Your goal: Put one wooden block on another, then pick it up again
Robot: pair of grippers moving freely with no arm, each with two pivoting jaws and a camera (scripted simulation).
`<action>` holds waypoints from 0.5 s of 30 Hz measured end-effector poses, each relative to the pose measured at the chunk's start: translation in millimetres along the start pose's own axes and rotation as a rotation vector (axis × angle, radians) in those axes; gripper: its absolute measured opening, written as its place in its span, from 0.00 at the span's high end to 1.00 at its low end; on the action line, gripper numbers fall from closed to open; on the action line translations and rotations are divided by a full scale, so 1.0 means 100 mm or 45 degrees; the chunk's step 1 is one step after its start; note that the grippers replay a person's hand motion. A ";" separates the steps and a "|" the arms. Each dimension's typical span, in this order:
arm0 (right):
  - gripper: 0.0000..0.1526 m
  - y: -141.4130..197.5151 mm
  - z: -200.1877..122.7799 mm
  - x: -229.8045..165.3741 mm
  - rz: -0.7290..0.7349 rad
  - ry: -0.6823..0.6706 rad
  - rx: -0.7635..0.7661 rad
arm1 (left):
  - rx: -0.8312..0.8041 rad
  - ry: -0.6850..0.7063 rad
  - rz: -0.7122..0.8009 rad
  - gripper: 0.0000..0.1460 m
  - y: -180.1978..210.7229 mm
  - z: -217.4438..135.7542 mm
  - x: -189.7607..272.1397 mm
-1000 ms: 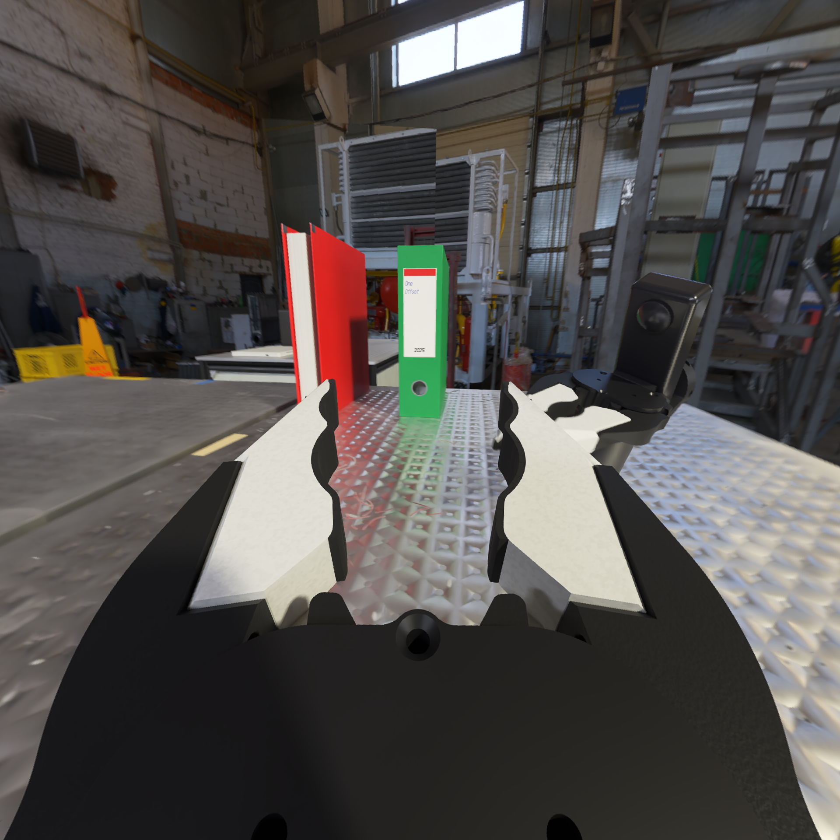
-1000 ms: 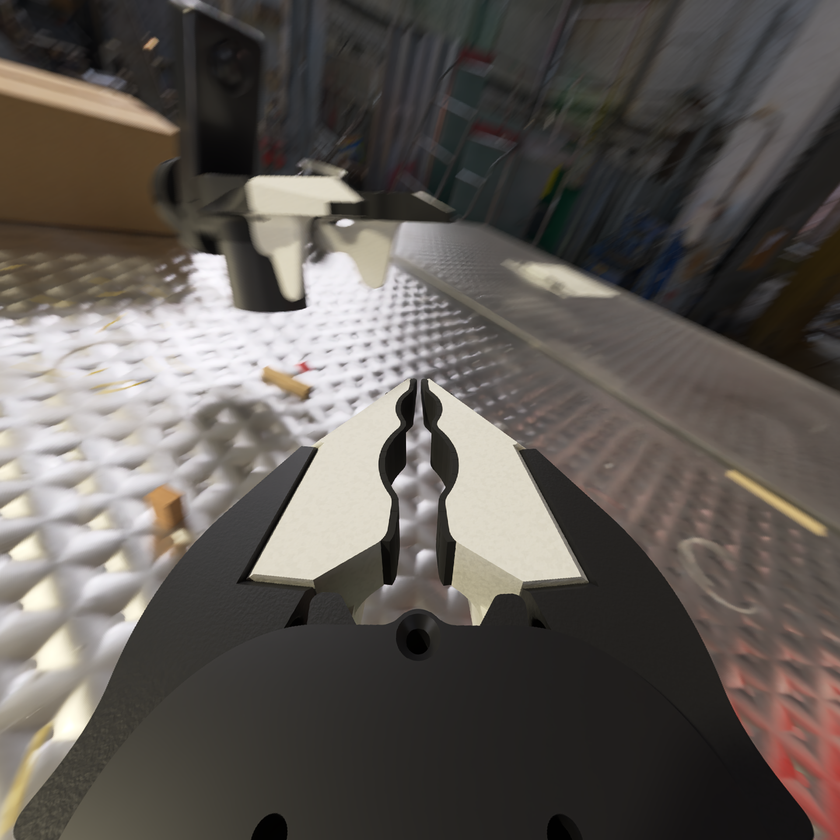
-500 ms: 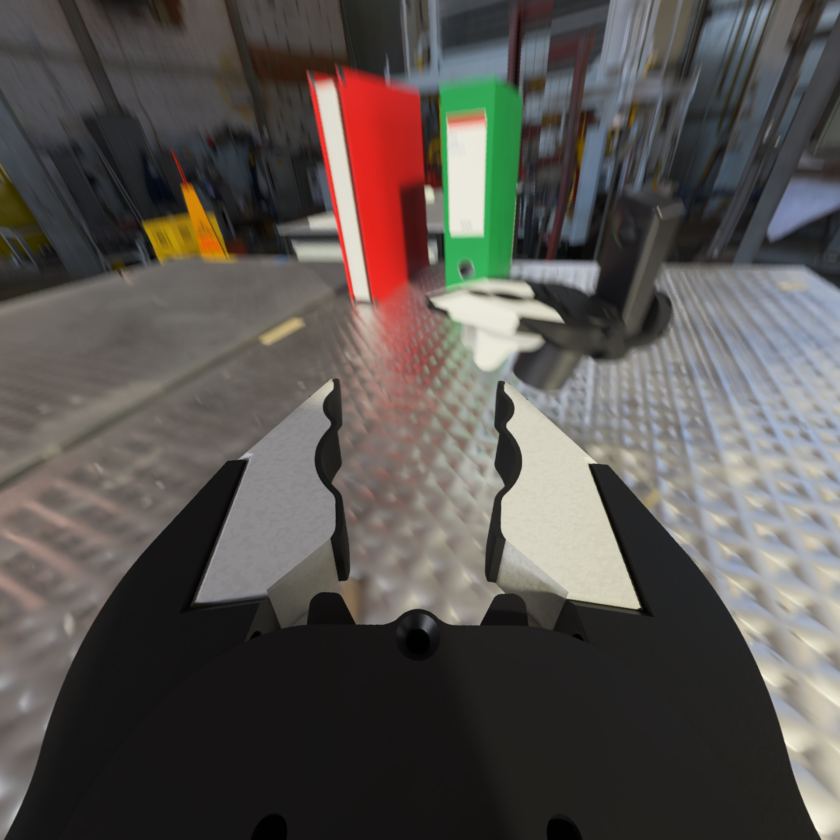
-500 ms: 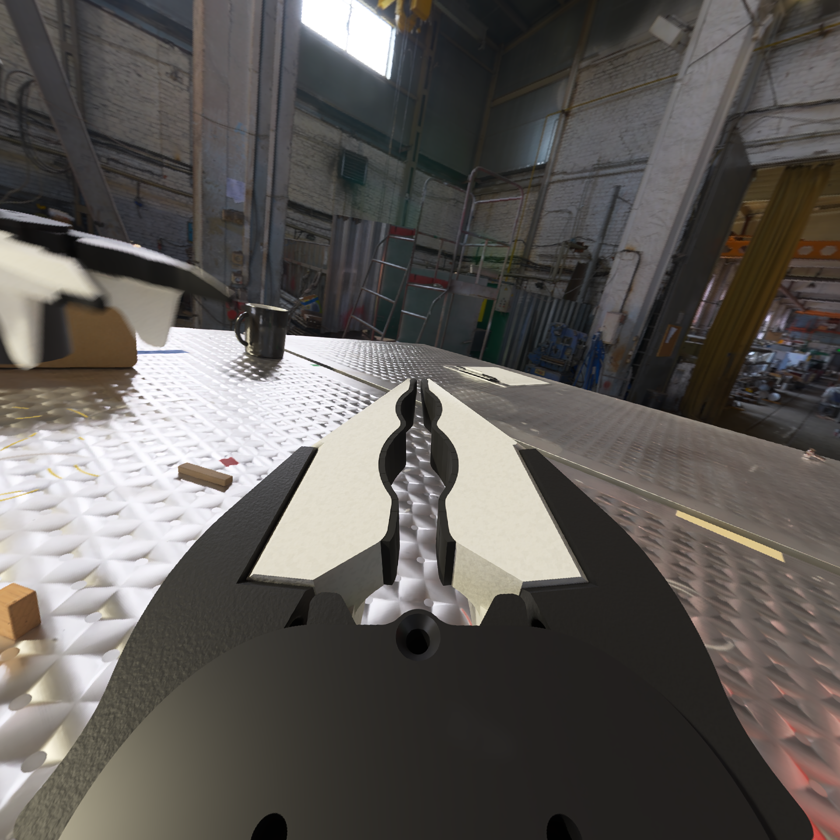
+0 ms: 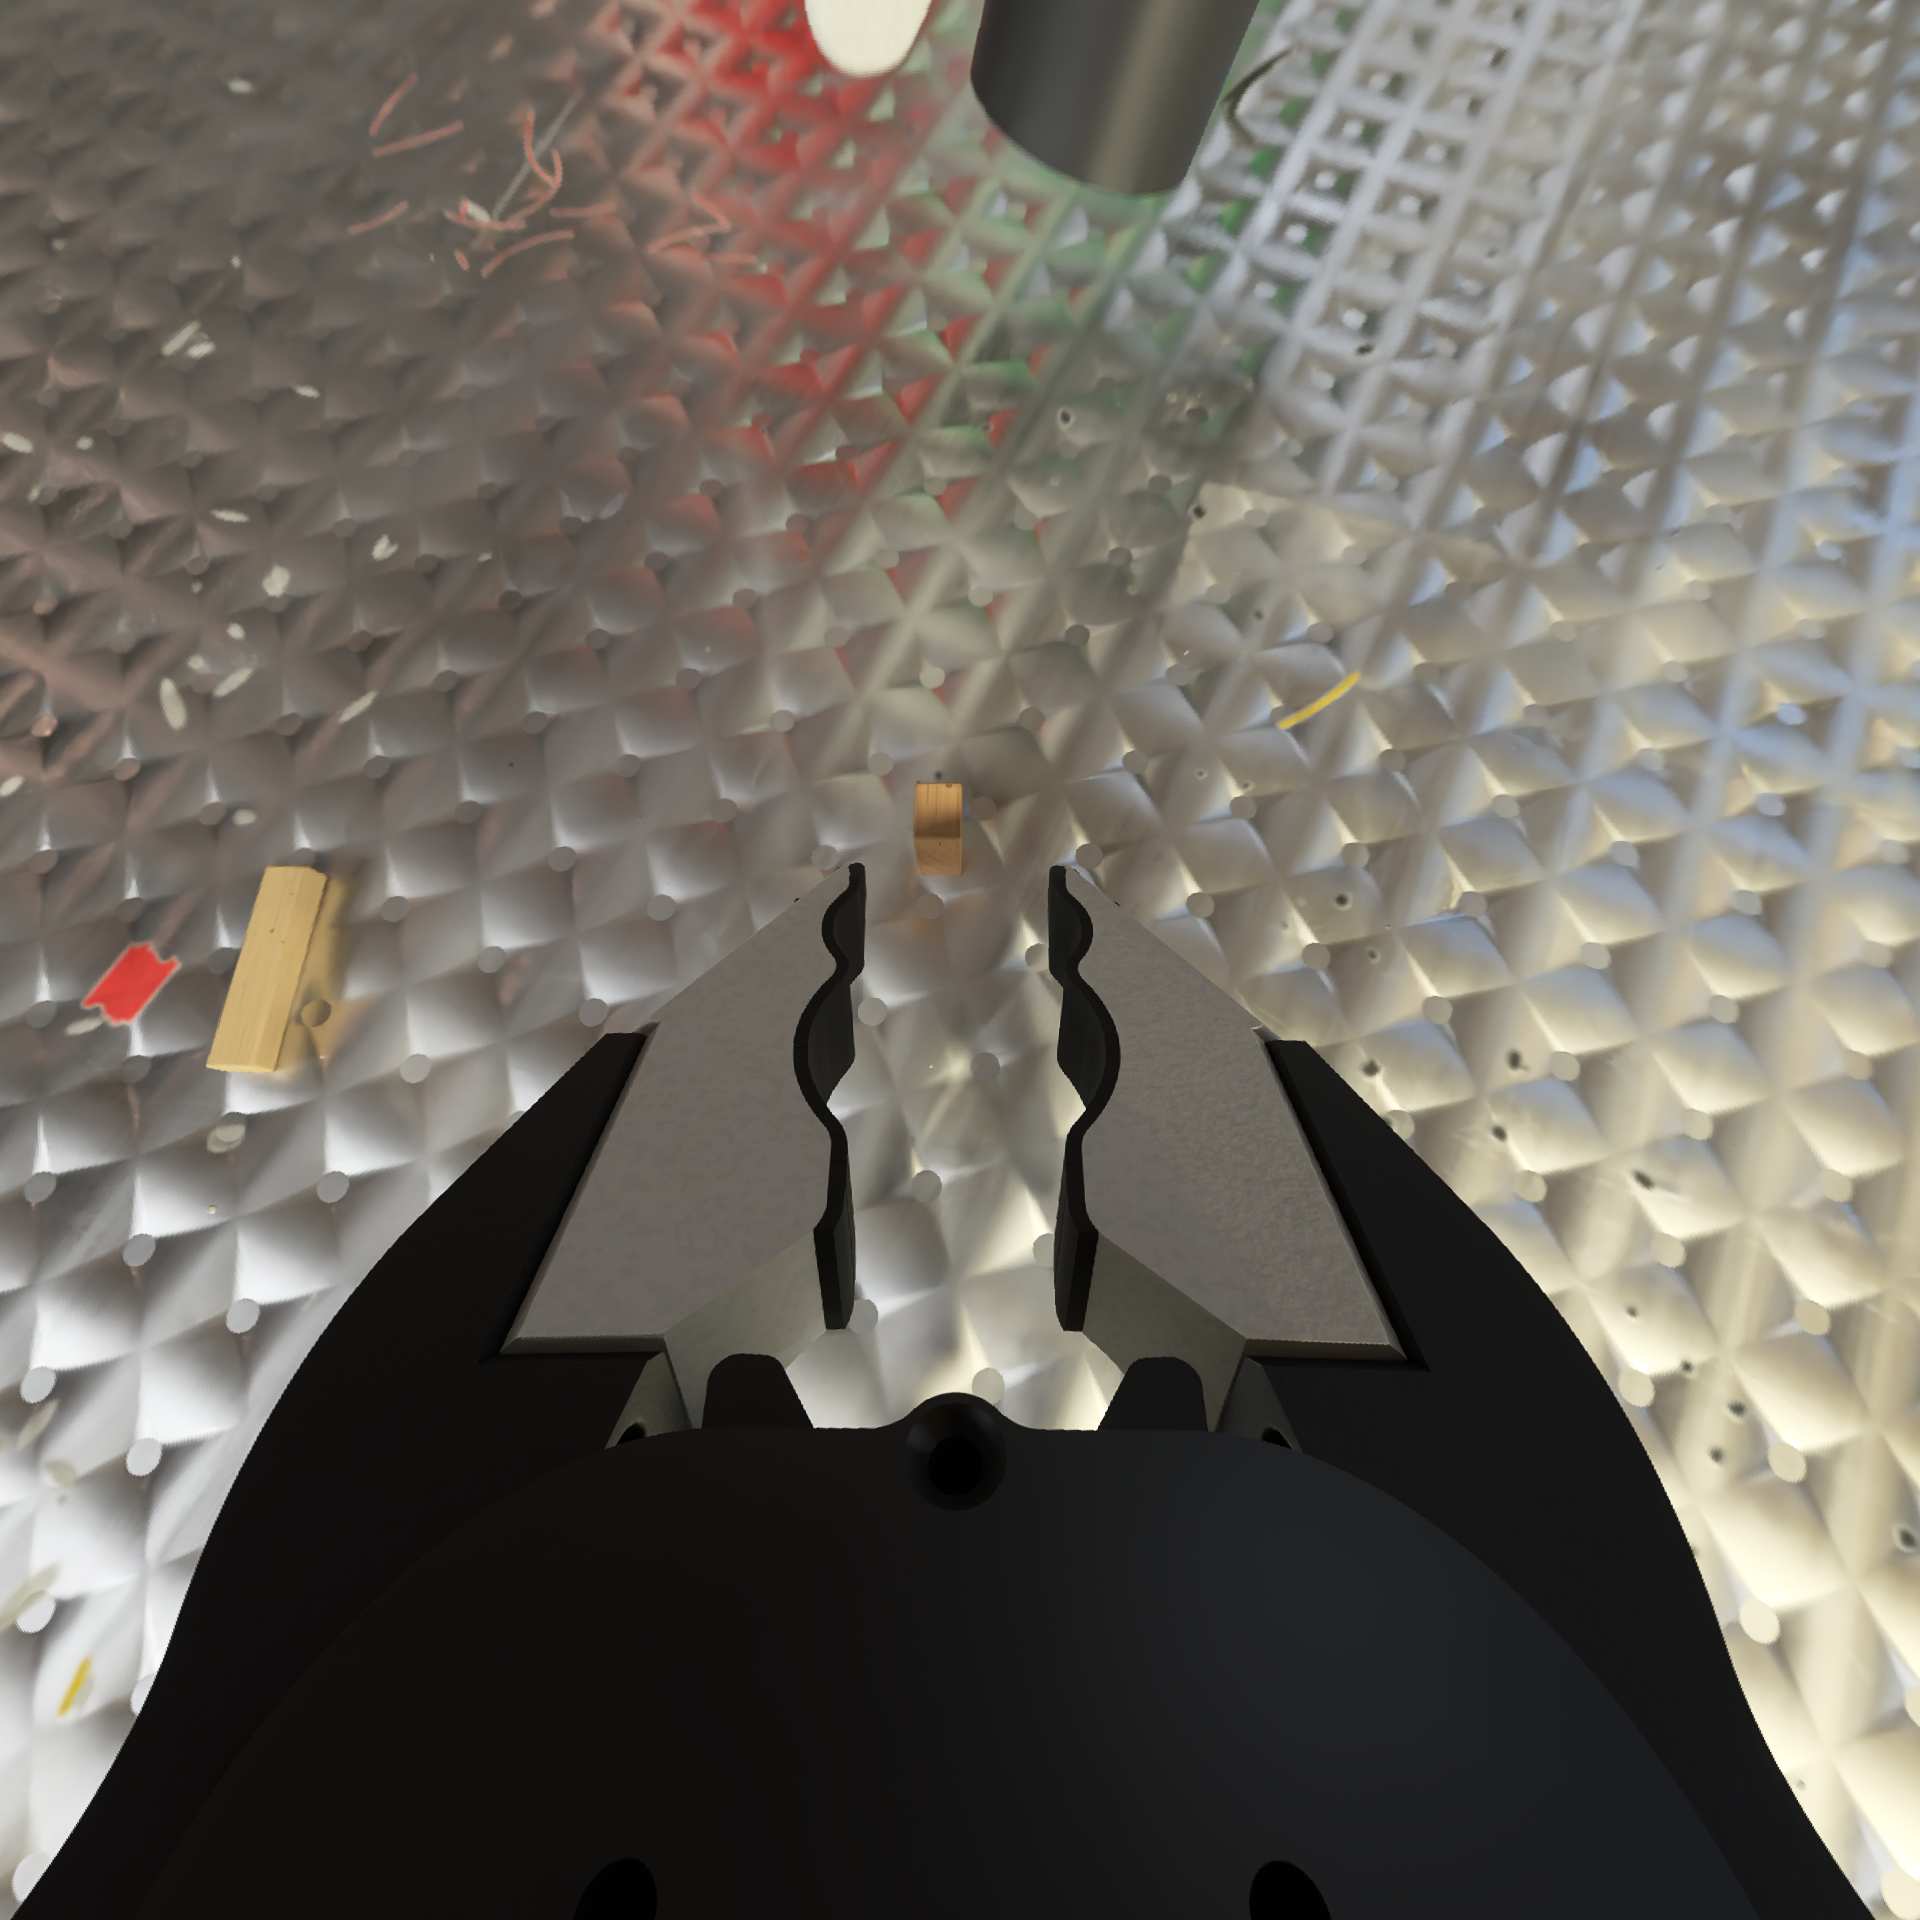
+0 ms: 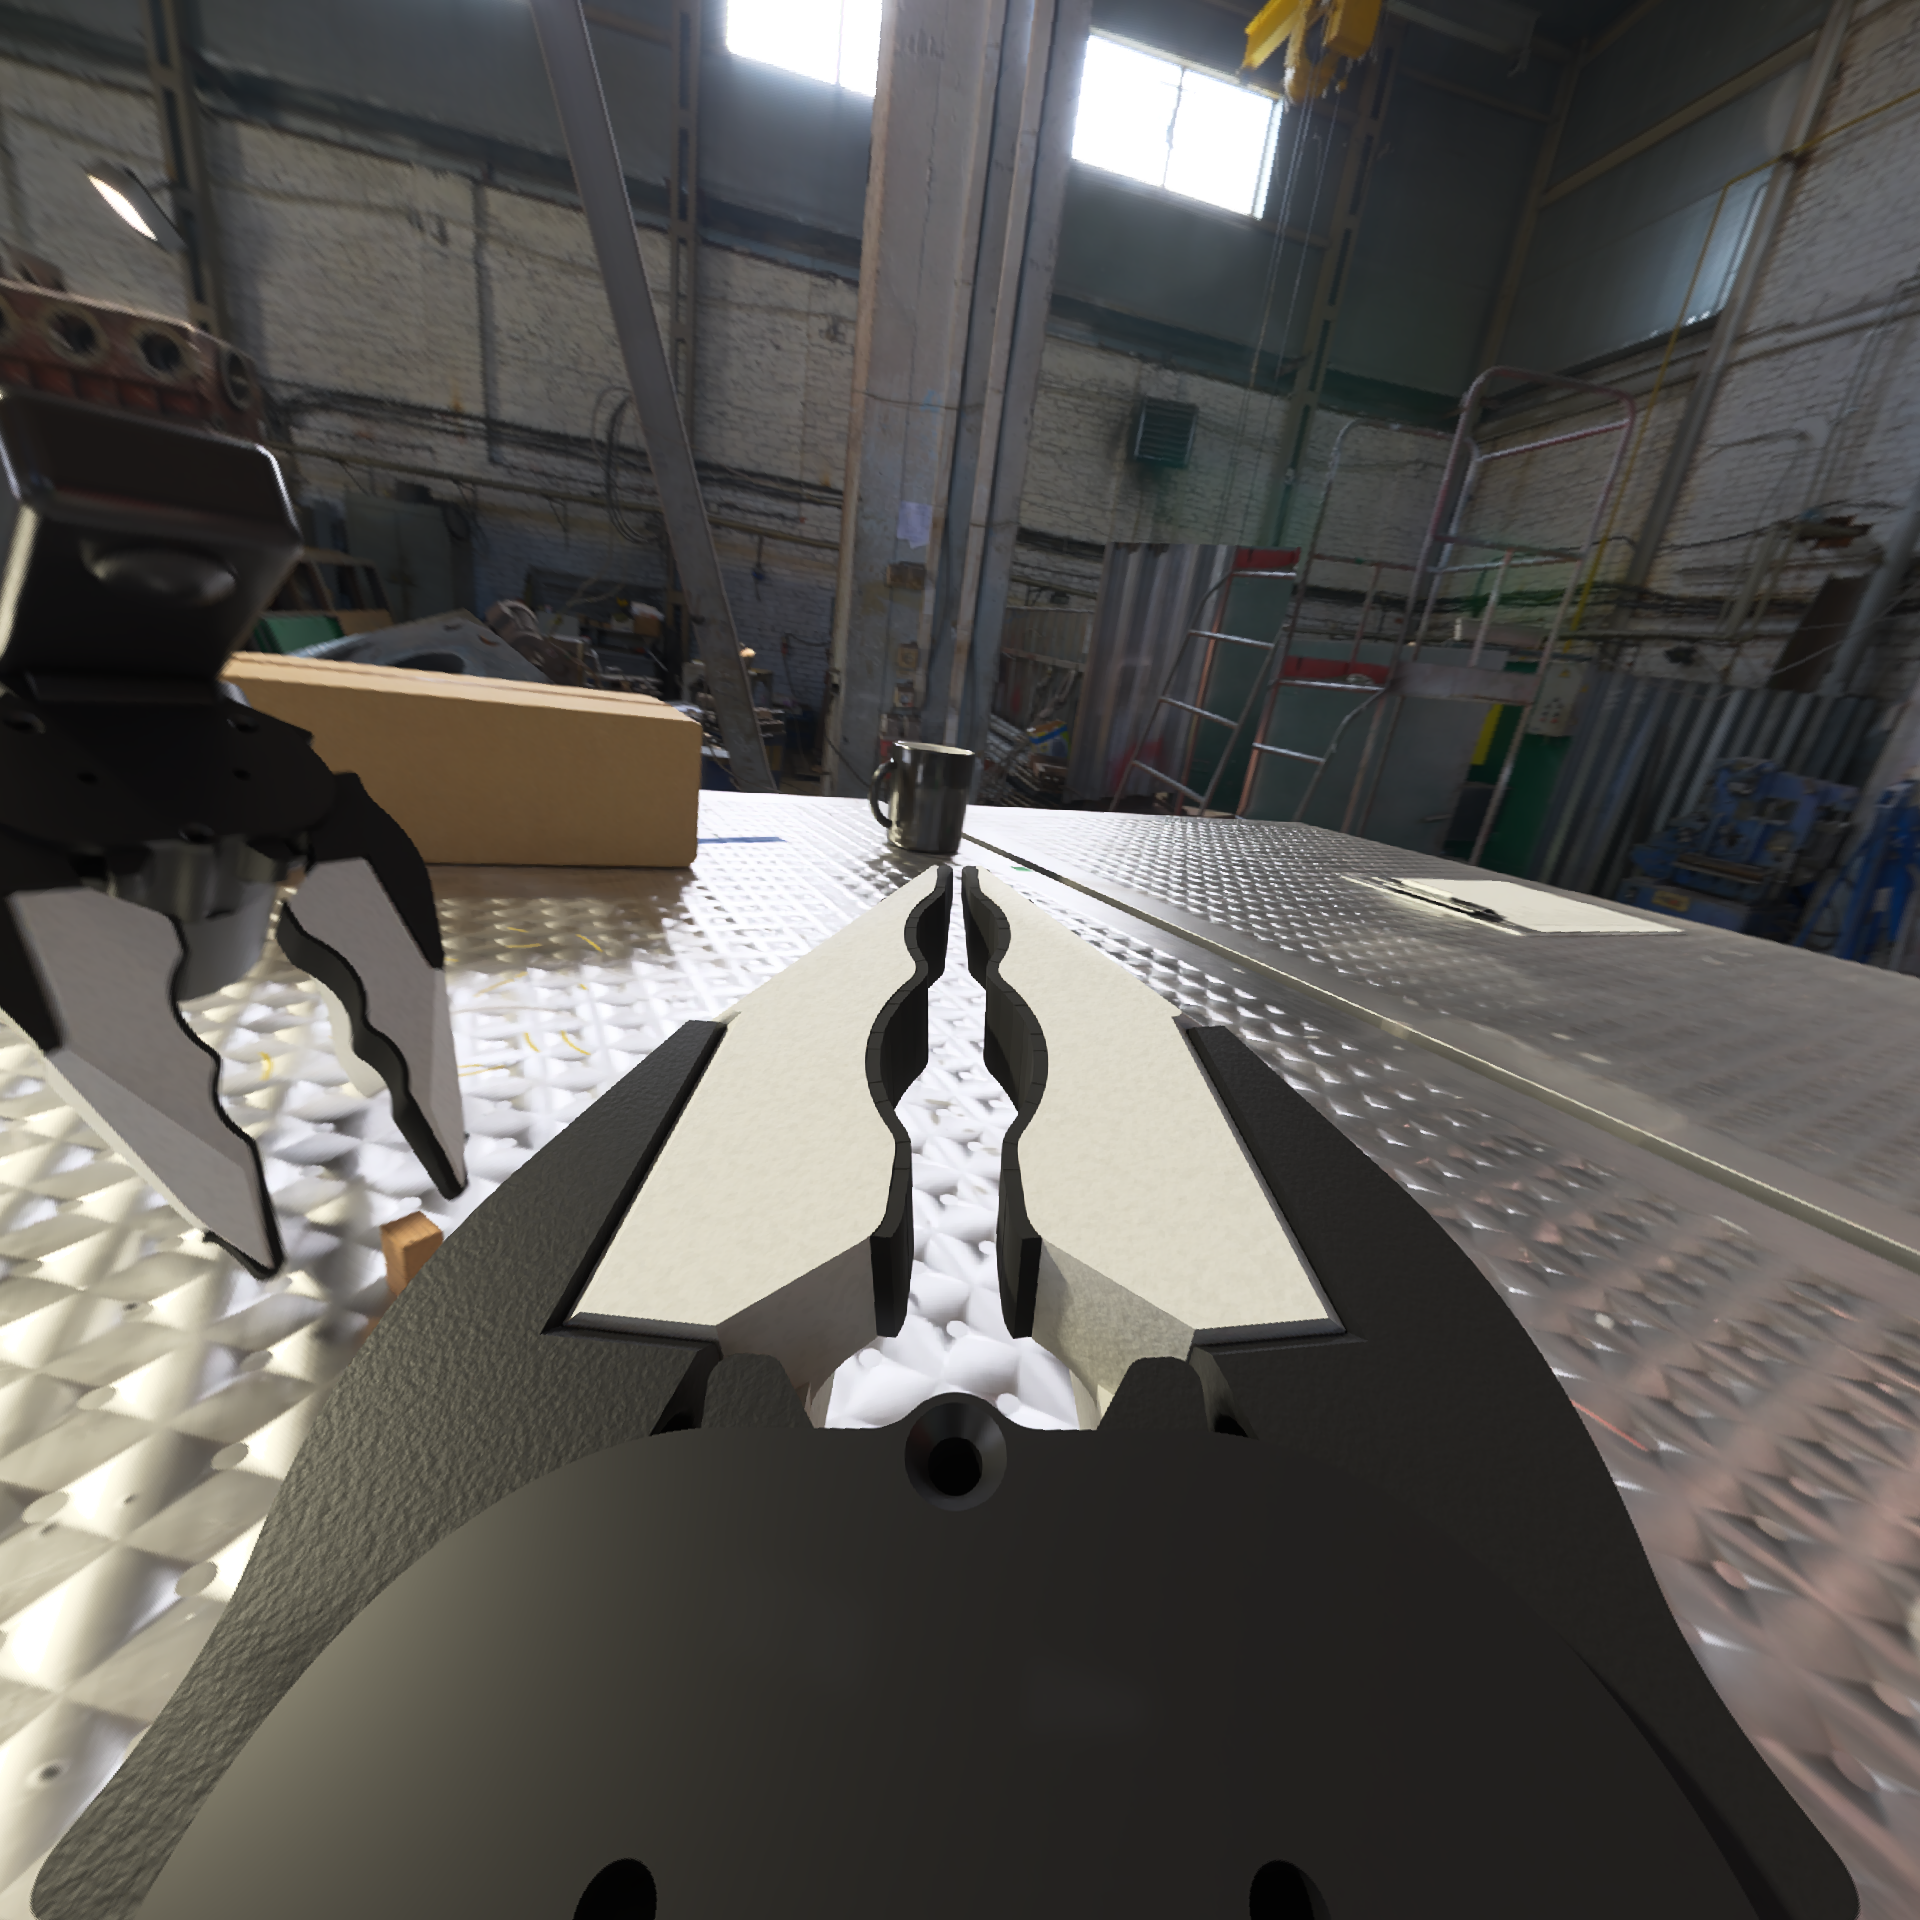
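Pointing steeply down at the embossed metal tabletop (image 5: 1455, 935), the left gripper (image 5: 954, 883) hangs with its jaws spread and empty; the small orange-brown wooden cube (image 5: 938, 842) lies just beyond its fingertips. A longer pale wooden block (image 5: 268, 968) lies flat well to the left, beside a red paper scrap (image 5: 130, 985). The right gripper (image 6: 956, 878) is level, jaws nearly closed on nothing, aimed toward a dark metal mug (image 6: 925, 795) and a brown cardboard box (image 6: 488, 769).
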State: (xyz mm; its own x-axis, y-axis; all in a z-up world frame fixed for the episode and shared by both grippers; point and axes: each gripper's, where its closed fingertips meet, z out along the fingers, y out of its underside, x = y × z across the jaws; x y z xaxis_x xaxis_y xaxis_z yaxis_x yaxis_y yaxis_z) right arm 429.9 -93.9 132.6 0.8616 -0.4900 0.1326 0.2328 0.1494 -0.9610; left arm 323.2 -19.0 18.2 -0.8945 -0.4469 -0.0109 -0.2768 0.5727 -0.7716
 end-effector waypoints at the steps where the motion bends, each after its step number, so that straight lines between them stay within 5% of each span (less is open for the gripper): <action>1: 0.99 -0.01 0.00 0.00 0.022 -0.014 0.008 | -0.022 -0.011 0.004 0.76 0.02 0.03 -0.01; 15: 0.99 -0.02 0.03 -0.49 0.239 -0.540 0.000 | -0.045 0.011 -0.031 0.88 -0.04 0.16 -0.03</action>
State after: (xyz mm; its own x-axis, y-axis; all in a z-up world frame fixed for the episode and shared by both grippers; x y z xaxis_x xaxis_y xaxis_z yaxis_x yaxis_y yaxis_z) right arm 388.8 -67.3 129.0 0.9972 -0.0595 0.0442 0.0554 0.2022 -0.9778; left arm 332.7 -30.6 11.3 -0.8903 -0.4552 0.0128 -0.3103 0.5859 -0.7486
